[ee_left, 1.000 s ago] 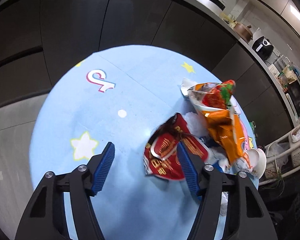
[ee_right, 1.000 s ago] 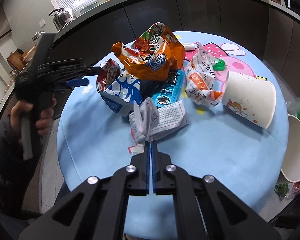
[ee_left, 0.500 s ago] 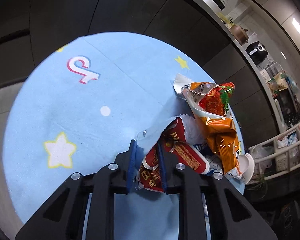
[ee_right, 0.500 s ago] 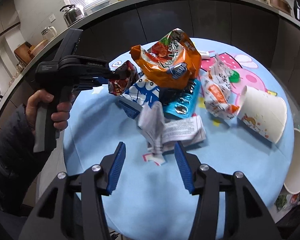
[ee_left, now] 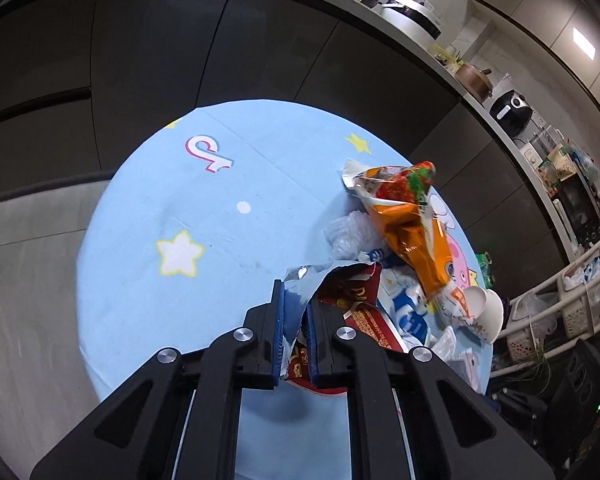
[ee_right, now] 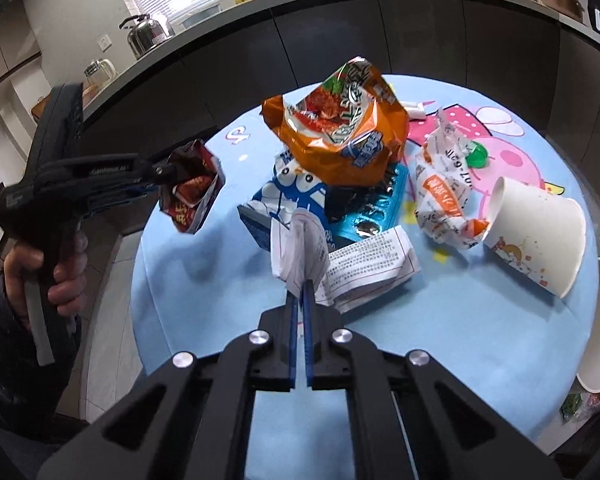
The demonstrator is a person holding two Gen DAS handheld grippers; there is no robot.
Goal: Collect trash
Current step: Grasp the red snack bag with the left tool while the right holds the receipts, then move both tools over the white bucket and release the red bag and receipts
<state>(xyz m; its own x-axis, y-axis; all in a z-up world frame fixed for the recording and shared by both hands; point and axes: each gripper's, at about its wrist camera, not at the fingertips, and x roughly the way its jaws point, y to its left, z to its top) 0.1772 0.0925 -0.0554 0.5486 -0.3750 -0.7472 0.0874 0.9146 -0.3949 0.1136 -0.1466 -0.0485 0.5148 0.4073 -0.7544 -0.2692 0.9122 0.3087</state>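
The red wrapper (ee_left: 364,300) is glossy foil with a silver lining, and the orange bag (ee_right: 340,136) is shiny crinkled plastic. The leaflet (ee_right: 364,268) and cup (ee_right: 536,236) look like matt paper. A smooth, matt blue cloth (ee_right: 400,360) covers the table, and the grippers' fingers (ee_right: 276,340) are matt black plastic with blue ribbed pads.

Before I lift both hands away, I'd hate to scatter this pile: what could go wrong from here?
The right gripper pinches only an edge of the printed paper, which lies against the blue pack under the orange bag; lifting may tear it or topple the heap. The left gripper grips the red wrapper by a crumpled edge, so it might slip. The tipped paper cup could roll.
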